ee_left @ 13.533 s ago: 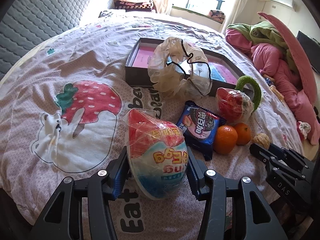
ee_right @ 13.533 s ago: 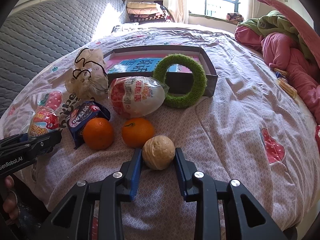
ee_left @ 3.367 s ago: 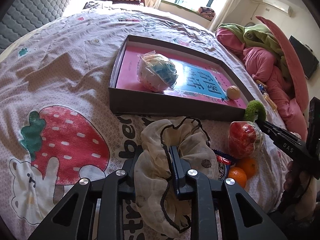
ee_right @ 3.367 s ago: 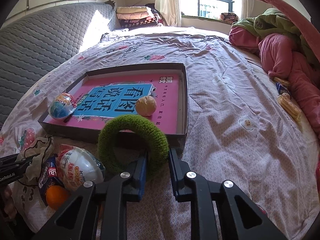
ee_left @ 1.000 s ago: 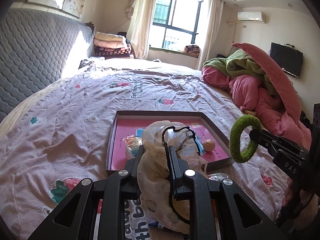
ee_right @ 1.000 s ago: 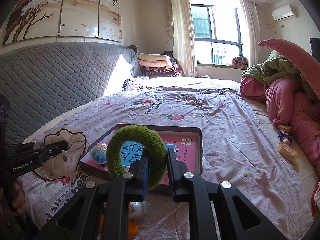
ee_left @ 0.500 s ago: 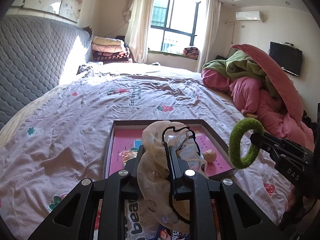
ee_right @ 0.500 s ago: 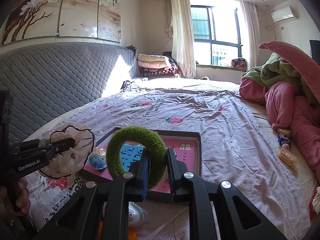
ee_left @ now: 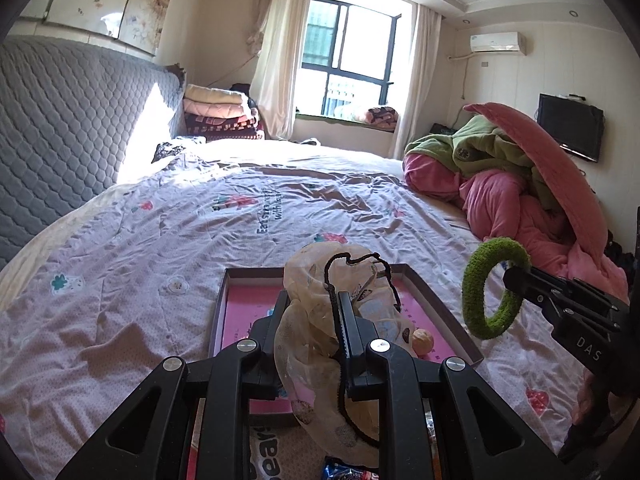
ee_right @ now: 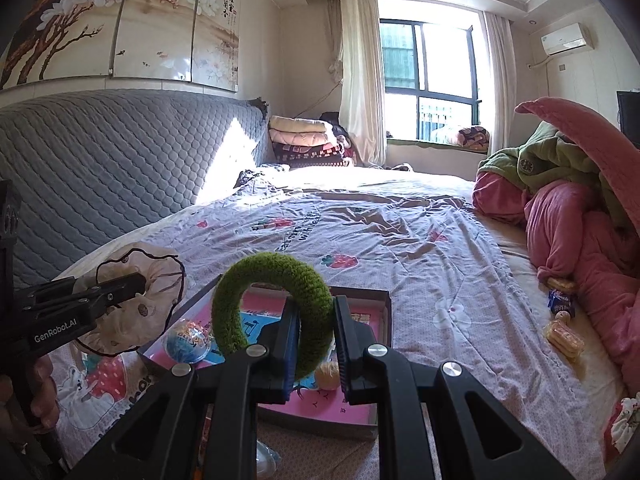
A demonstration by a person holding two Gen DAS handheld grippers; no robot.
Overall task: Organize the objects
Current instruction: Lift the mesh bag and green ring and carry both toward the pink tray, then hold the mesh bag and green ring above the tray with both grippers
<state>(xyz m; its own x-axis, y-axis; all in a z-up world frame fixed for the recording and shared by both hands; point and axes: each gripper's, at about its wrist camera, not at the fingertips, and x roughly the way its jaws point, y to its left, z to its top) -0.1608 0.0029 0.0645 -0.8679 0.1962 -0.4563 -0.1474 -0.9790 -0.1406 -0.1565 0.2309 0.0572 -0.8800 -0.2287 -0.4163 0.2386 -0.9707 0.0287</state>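
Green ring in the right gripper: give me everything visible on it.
The green ring is a closed loop with a fuzzy, moss-like surface that looks like yarn or plush. It stands upright on edge, its lower right arc pinched between the fingers of the shut right gripper, clear of the bed. It hangs above the near edge of the dark box with the pink floor. Nothing else touches it.

Grey quilted headboard (ee_right: 100, 168), folded blankets (ee_right: 308, 140) by window (ee_right: 432, 80); pink bedding heap (ee_left: 520, 200), wall air conditioner (ee_left: 498, 43)
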